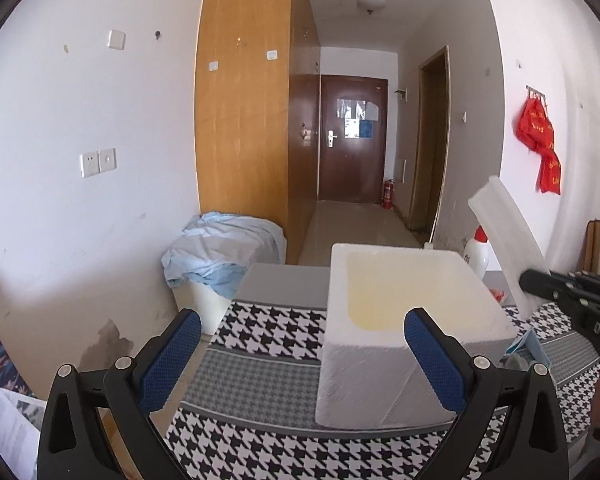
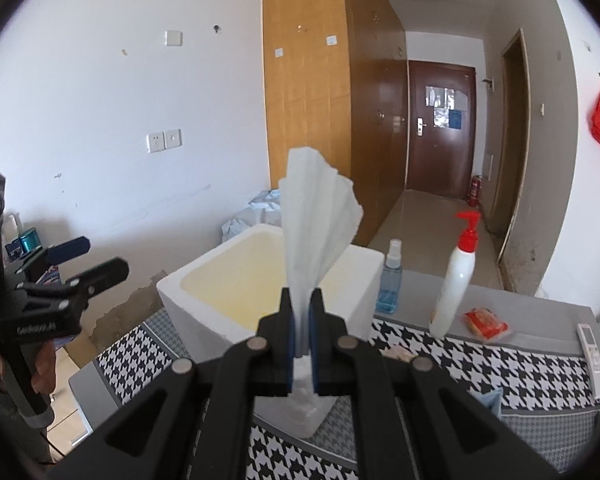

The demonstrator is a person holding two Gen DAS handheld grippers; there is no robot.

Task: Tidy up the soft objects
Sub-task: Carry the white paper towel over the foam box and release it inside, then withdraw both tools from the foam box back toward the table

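Left wrist view: our left gripper (image 1: pixel 302 354) hangs with jaws spread wide, gripping nothing, in front of the foam box (image 1: pixel 404 332) on the houndstooth cloth (image 1: pixel 268 328); the tissue (image 1: pixel 504 216) shows at right, above the box's far corner.

Right wrist view: our right gripper (image 2: pixel 304 322) has its jaws pressed together on the tissue (image 2: pixel 318 220), which fans upward over the box (image 2: pixel 236 280).

Doing it well: we judge we should carry the tissue over the box's hollow, lower it inside, then part the jaws; the pump bottle (image 2: pixel 458 276) and spray bottle (image 2: pixel 392 280) stand near.
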